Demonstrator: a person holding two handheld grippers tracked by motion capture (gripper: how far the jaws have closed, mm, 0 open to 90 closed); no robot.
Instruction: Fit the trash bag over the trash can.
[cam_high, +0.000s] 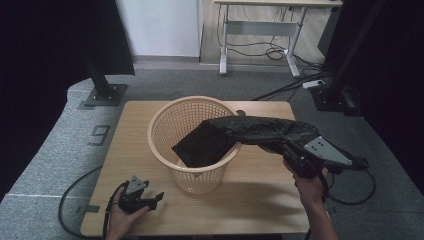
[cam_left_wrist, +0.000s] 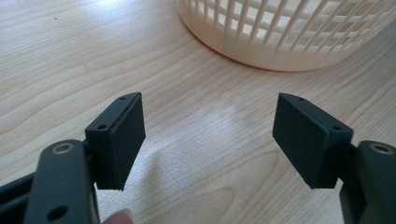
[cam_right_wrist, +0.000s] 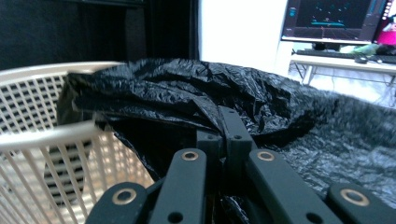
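Observation:
A beige mesh basket (cam_high: 200, 177) stands upright in the middle of the wooden table (cam_high: 260, 200). A black plastic bag (cam_high: 250, 129) hangs partly inside it and stretches over the right rim toward my right gripper (cam_high: 282, 146). In the right gripper view, the right gripper (cam_right_wrist: 226, 135) has its jaws pressed together on a fold of the crinkled bag (cam_right_wrist: 177, 88), held above the table beside the basket (cam_right_wrist: 37, 135). My left gripper (cam_high: 155, 196) rests low at the table's front left, apart from the basket. Seen up close, the left gripper (cam_left_wrist: 210, 140) has its jaws wide apart over bare wood.
The basket's base (cam_left_wrist: 289, 42) lies a short way ahead of the left jaws. Cables trail off both front corners of the table. Black stands (cam_high: 102, 92) and a white desk frame (cam_high: 260, 30) sit on the grey floor behind the table.

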